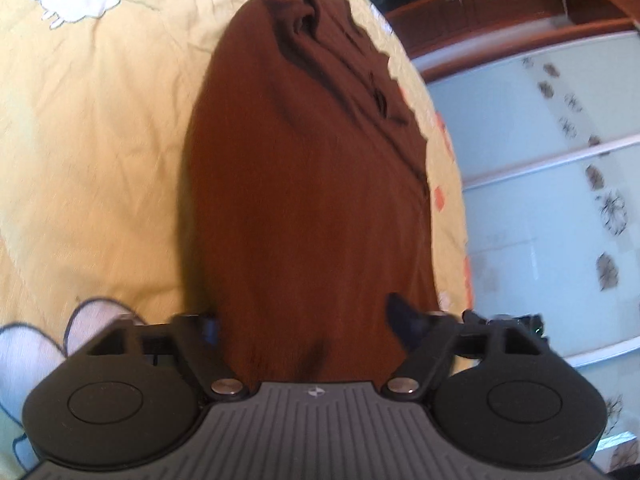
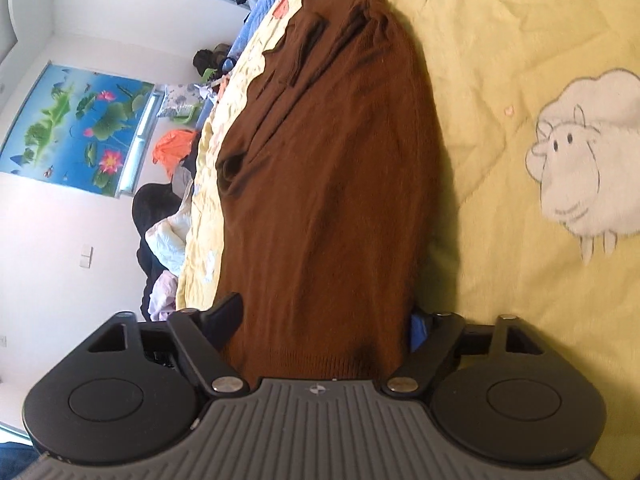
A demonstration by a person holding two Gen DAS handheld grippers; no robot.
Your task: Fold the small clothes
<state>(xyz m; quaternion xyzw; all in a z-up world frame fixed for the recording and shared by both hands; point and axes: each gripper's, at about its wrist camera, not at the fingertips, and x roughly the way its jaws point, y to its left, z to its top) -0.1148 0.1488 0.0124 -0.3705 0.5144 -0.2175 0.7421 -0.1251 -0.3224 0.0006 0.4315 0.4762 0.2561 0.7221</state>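
Brown knit garment [image 1: 304, 184], one; two hand-held grippers [image 1: 308, 328] [image 2: 320, 320] straddling hem.

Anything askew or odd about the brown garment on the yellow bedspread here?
Nothing damaged or spilled. The brown garment lies lengthwise on the bedspread, but its far end is bunched into loose folds rather than flat, and one long edge runs close to the bed's edge.

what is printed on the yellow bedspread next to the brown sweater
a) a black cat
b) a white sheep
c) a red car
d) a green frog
b, a white cartoon sheep with a drawn face shows on the yellow bedspread beside the brown sweater in the right wrist view.
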